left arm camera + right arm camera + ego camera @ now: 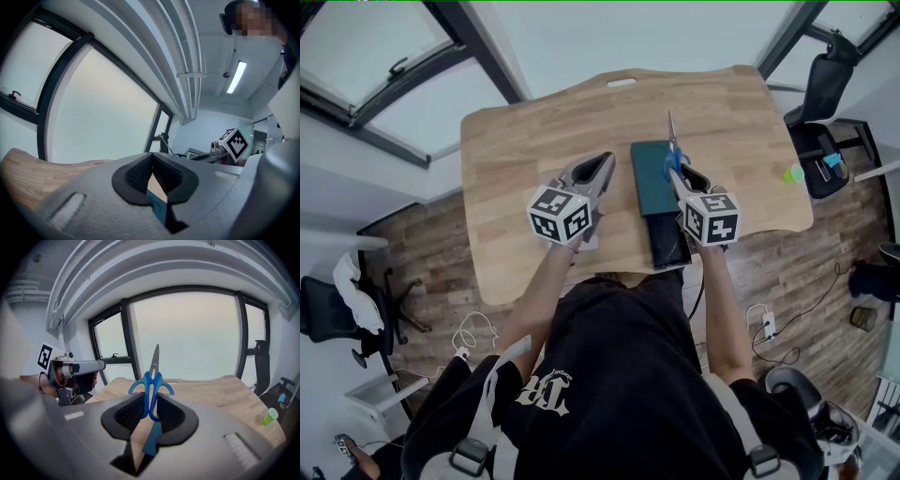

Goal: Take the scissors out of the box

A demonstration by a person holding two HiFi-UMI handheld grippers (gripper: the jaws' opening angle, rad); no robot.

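Right gripper [150,404]: jaws half-closed, clamped on handles of blue-handled steel scissors [151,380]. Blades project beyond jaw tips. Dark teal rectangular box [652,187] lies beneath jaws. Left gripper [152,169]: jaws meeting at tips, nothing gripped.

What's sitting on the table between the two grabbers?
A dark green box lies on the table between the left gripper and the right gripper; the head view shows it.

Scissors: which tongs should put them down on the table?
Right. The right tongs grip the blue scissors by the handles, over the box; the left tongs have no scissors.
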